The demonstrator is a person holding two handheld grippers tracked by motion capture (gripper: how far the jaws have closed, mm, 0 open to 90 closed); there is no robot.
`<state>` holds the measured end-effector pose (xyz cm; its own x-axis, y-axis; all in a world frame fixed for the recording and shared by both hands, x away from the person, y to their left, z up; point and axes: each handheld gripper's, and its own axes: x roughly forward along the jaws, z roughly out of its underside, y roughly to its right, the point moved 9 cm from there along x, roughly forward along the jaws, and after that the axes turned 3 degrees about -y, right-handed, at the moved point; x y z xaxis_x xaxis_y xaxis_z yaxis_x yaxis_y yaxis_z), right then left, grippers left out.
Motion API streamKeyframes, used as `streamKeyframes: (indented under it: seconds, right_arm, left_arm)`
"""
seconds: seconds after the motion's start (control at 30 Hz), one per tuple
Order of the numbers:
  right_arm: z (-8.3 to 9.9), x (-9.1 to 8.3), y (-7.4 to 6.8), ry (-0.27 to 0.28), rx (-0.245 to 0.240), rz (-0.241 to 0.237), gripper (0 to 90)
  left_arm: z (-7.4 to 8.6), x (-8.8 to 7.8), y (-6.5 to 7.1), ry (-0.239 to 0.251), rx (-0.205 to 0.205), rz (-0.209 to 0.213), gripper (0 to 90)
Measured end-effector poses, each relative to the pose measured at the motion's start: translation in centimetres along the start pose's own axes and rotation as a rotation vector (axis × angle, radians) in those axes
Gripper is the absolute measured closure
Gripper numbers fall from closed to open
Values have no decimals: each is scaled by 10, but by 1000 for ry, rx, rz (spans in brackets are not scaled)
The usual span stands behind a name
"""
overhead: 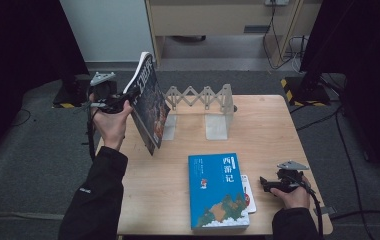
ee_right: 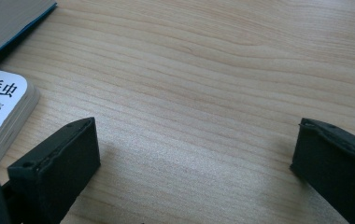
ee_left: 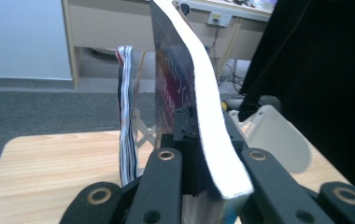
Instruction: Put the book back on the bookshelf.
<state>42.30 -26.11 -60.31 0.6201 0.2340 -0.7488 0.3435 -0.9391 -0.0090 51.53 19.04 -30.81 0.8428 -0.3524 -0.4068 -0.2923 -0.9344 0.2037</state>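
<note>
My left gripper [overhead: 120, 102] is shut on a thick dark-covered book [overhead: 148, 102], which hangs tilted above the table's left side. In the left gripper view the jaws [ee_left: 208, 158] clamp the book's [ee_left: 199, 116] lower edge, and its white page block curves upward. A blue book [overhead: 218, 190] lies flat near the front edge, partly on top of a small white book [overhead: 248, 195]. To their right, my right gripper [overhead: 265, 184] rests low over the table, open. In its own view the gripper [ee_right: 194, 154] has bare wood between its jaws, with the white book [ee_right: 0, 112] at the left.
An expandable white book rack [overhead: 203, 100] stands at the back of the wooden table [overhead: 268, 130]. In the left gripper view a thin colourful book [ee_left: 126, 121] stands upright beyond the held one. Dark curtains and cables surround the table.
</note>
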Motion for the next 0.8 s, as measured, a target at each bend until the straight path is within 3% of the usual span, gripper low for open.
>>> streamKeyframes:
  seconds: [0.13, 0.43, 0.6, 0.8]
  right_arm:
    - [0, 0, 0, 1, -5, 0, 9]
    - [0, 0, 0, 1, 4, 2, 7]
    - [0, 0, 0, 3, 3, 4, 7]
    - [0, 0, 0, 3, 3, 4, 6]
  left_arm:
    - [3, 14, 1, -11, 25, -38, 820]
    - [15, 37, 0, -34, 41, -84, 820]
    - [21, 47, -1, -45, 39, -99, 820]
    - [25, 54, -5, -45, 74, -145, 820]
